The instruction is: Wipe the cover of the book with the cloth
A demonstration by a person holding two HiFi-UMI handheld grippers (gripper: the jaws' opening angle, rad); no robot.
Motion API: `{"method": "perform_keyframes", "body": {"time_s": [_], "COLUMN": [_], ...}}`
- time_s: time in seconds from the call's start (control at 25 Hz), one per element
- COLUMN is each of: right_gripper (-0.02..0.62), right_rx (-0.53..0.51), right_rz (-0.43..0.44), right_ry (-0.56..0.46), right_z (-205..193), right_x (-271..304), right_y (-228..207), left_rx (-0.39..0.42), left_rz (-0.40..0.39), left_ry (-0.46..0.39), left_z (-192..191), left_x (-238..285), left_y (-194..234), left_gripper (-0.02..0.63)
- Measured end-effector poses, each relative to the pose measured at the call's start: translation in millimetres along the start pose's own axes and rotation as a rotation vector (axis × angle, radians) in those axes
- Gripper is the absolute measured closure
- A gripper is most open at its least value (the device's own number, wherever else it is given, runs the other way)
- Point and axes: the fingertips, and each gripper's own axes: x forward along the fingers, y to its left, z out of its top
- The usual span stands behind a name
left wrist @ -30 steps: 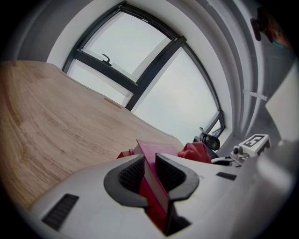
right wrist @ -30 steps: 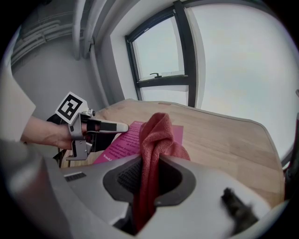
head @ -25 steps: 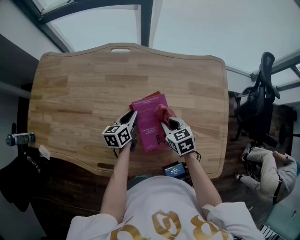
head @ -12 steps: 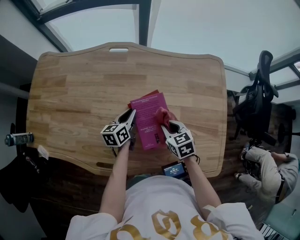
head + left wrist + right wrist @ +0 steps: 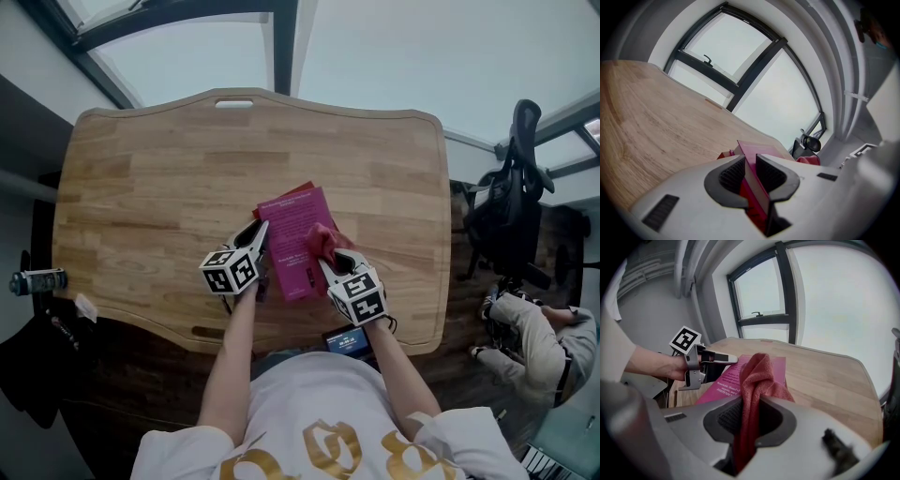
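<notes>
Head view: both arms point(image 5: 234, 356) reach over the table point(image 5: 141, 187), where the pink book point(image 5: 292, 230) lies. Left gripper view: the left gripper point(image 5: 750, 161) pinches the book's edge. Right gripper view: the right gripper point(image 5: 751, 408) squeezes the red cloth point(image 5: 757, 371) on the book.

Office-type workroom: pale wood worktop point(image 5: 141, 187) with a curved edge and handle slot point(image 5: 234, 103). Black swivel office chair point(image 5: 511, 211) beside it. Big dark-framed windows point(image 5: 759, 291), grey wall point(image 5: 661, 319), dark floor point(image 5: 141, 375). 1 other person point(image 5: 534, 342) sits at right.
</notes>
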Motion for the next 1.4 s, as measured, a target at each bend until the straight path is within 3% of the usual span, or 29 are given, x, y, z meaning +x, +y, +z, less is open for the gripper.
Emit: {"method": "perform_keyframes", "body": {"time_s": [1.4], "right_gripper": [0.526], "right_rx": [-0.068], "right_rz": [0.100], "right_ry": [0.001], "right_z": [11.0], "right_x": [17.7], "right_y": [45.5], "left_rx": [-0.012], "left_rz": [-0.007], "left_ry": [-0.015], "left_z": [0.0], "left_x": [0.1], "left_y": [-0.1], "left_gripper": [0.529]}}
